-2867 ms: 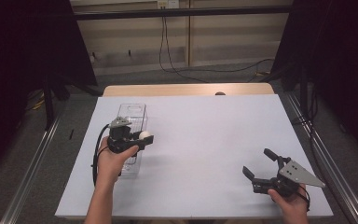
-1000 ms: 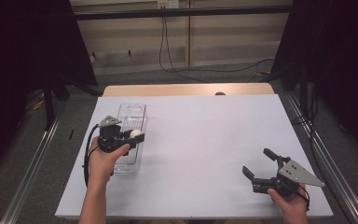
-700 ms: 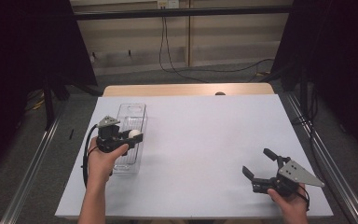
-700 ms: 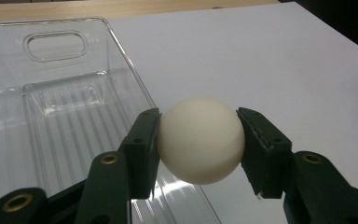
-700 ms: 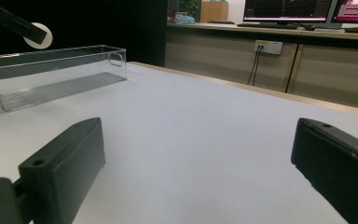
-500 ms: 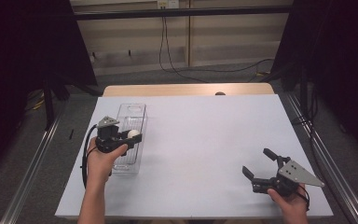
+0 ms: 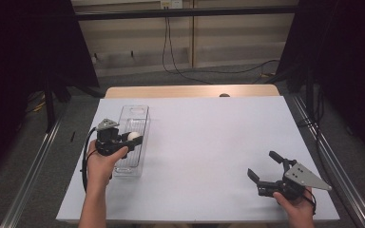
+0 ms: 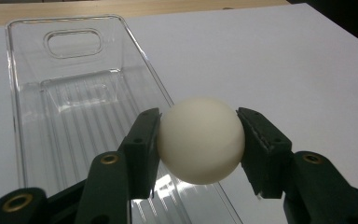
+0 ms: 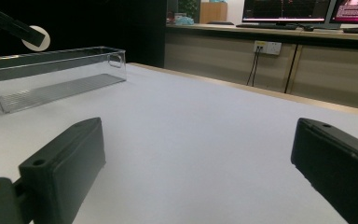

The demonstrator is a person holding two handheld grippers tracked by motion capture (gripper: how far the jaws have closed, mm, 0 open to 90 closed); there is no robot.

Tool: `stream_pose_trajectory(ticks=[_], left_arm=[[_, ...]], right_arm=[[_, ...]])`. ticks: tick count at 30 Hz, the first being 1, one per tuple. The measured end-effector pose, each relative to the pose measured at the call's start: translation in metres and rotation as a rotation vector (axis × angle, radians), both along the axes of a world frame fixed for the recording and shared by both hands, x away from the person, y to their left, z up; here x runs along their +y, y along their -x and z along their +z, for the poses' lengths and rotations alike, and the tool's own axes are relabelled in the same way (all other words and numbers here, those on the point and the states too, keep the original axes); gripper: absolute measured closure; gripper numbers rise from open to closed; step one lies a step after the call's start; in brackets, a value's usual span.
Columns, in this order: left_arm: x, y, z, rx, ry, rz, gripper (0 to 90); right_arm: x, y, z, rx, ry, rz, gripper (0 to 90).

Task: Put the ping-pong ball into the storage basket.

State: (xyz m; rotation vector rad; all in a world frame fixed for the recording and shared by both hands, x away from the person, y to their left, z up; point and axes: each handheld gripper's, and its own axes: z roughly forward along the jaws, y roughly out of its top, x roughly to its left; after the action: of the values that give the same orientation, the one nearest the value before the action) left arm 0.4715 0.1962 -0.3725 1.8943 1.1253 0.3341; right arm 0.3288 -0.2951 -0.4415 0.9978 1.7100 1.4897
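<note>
Left claw point(image 8: 198, 140): my jaws pinch the white ball point(image 8: 200, 139), held above the clear bin's point(image 8: 65, 116) right wall.
Bin: near the tabletop's point(image 7: 209, 142) left edge.
Advice: centre over the bin, lower, then release.
Right claw point(image 7: 266, 172): wide open, empty, near the right front corner.

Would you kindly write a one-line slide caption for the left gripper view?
Left gripper clamps a white ball above the clear plastic bin on the white table.

Both grippers, left gripper point(image 7: 134, 141) and right gripper point(image 7: 265, 167), are black with brass-coloured screws, grey three-cornered plates at 12 o'clock; forearms seemingly sleeveless.
</note>
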Motion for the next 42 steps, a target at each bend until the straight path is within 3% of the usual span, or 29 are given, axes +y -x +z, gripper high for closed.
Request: stream_pose_trajectory(ticks=[2, 28, 42], left_arm=[[0.000, 0.000, 0.000, -0.001, 0.013, 0.007, 51.2], [0.012, -0.001, -0.008, -0.017, -0.034, 0.054, 51.1], [0.018, -0.001, -0.015, -0.018, -0.036, 0.088, 50.9]], right_arm=[[0.000, 0.000, 0.000, -0.002, -0.003, -0.003, 2.3], [0.000, 0.000, 0.001, -0.002, -0.005, -0.002, 2.3], [0.000, 0.000, 0.001, -0.005, -0.001, 0.000, 2.3]])
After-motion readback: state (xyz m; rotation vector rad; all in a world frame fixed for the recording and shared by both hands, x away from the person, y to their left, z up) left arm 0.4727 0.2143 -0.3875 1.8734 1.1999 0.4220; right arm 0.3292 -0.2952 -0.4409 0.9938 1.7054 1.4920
